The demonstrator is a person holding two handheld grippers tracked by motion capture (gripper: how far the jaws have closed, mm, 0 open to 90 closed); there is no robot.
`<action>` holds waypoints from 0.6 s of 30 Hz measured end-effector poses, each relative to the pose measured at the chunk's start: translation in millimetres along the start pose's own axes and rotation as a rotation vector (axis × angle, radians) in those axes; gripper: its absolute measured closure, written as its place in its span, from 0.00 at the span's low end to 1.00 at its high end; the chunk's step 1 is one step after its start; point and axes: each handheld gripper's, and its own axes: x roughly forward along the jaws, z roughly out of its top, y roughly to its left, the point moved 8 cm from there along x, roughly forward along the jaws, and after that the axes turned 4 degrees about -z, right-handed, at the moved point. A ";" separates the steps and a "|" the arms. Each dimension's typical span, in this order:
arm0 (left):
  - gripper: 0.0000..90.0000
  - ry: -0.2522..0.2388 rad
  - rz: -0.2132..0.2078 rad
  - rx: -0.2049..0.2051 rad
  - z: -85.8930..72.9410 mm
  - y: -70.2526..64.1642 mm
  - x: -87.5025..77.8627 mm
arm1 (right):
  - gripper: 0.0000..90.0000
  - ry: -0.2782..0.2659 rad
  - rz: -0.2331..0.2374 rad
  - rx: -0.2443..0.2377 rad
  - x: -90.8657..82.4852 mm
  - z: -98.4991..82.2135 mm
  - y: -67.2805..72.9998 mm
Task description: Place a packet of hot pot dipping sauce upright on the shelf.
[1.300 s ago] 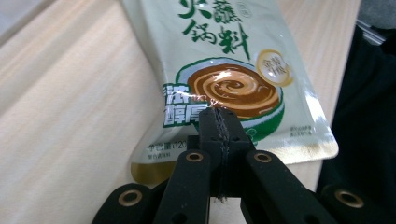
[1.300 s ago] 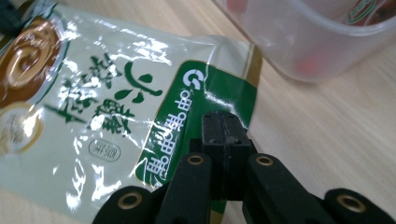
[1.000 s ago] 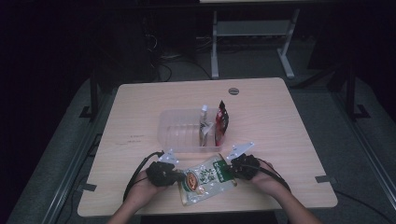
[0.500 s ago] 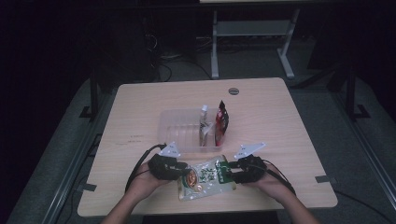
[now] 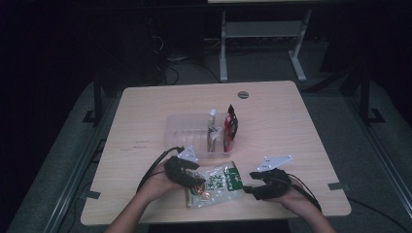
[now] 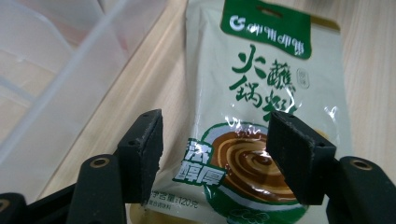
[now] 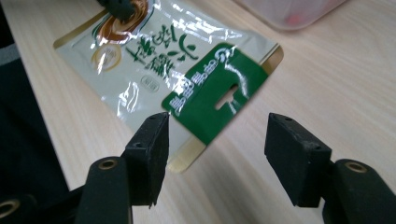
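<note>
A white and green sauce pouch lies flat on the table near its front edge. My left gripper hovers over the pouch's bottom end. Its jaws have just been opening, and the pouch lies under the open gripper, untouched by the pads. My right gripper stands just right of the pouch's green header. Its jaws have also just been opening, and the gripper is open with only the header's corner and bare table between the pads.
A clear plastic bin sits just behind the pouch, with a white pouch and a red pouch standing in its right part. The bin's wall is close to my left gripper. The wooden table has a grommet at the back.
Both grippers have opened and let go of the pouch, which now lies flat. The right gripper has drawn back to the right, off the header.
</note>
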 end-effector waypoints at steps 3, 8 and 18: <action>0.39 0.004 -0.026 0.003 -2.5 -2.8 4.4 | 0.43 0.006 -0.001 -0.008 -0.9 -1.2 -0.7; 0.35 0.027 -0.050 0.025 -5.9 -8.7 9.7 | 0.43 0.005 -0.008 -0.011 3.1 0.8 -3.2; 0.30 0.022 -0.034 0.043 -8.8 -11.5 12.3 | 0.42 -0.019 -0.053 -0.004 5.0 4.5 -13.7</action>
